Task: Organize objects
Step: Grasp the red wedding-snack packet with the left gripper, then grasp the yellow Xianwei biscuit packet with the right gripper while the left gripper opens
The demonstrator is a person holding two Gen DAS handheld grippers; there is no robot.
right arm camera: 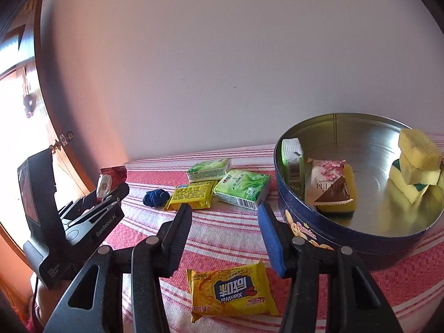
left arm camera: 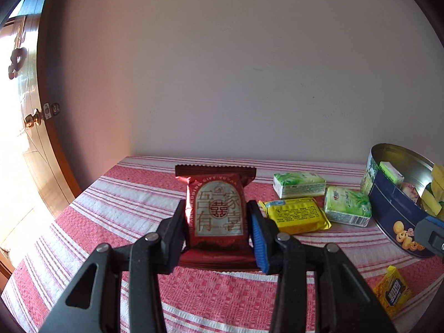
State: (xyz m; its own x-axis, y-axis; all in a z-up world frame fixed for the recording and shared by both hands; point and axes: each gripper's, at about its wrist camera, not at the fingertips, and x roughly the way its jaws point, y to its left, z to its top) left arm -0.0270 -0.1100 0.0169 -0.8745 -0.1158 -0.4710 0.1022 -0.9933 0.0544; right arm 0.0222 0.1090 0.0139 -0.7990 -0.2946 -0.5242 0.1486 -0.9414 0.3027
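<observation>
red snack packet [left arm camera: 217, 213]: foil pouch with a pale arched label, held upright between the pads of the left gripper [left arm camera: 219, 231], long axis running away from the camera, crimped top edge farthest out. the jaws are pinching it across its short width, one pad on each side edge, and its lower seam sits just above the striped tablecloth [left arm camera: 133, 202]; from the right wrist view it appears lifted clear of the cloth, though it is small and partly hidden there.

destination, judged: the round blue cookie tin [right arm camera: 347, 236], open, lying to the right of the held packet and well apart from it, beyond the loose packs. it already holds a green tissue pack, a pink-flowered pouch and yellow sponges.

between packet and tin: two green tissue packs [left arm camera: 299, 184] and a flat yellow sachet [left arm camera: 295, 215], touching one another on the cloth.

right gripper [right arm camera: 224, 227]: jaws drawn in but with a gap between them, nothing held; it hangs over the yellow biscuit packet [right arm camera: 231, 291], which lies flat, below and slightly nearer than the fingertips, long axis crosswise to the jaws. the right gripper is the nearer one to this packet and to the tin.
</observation>
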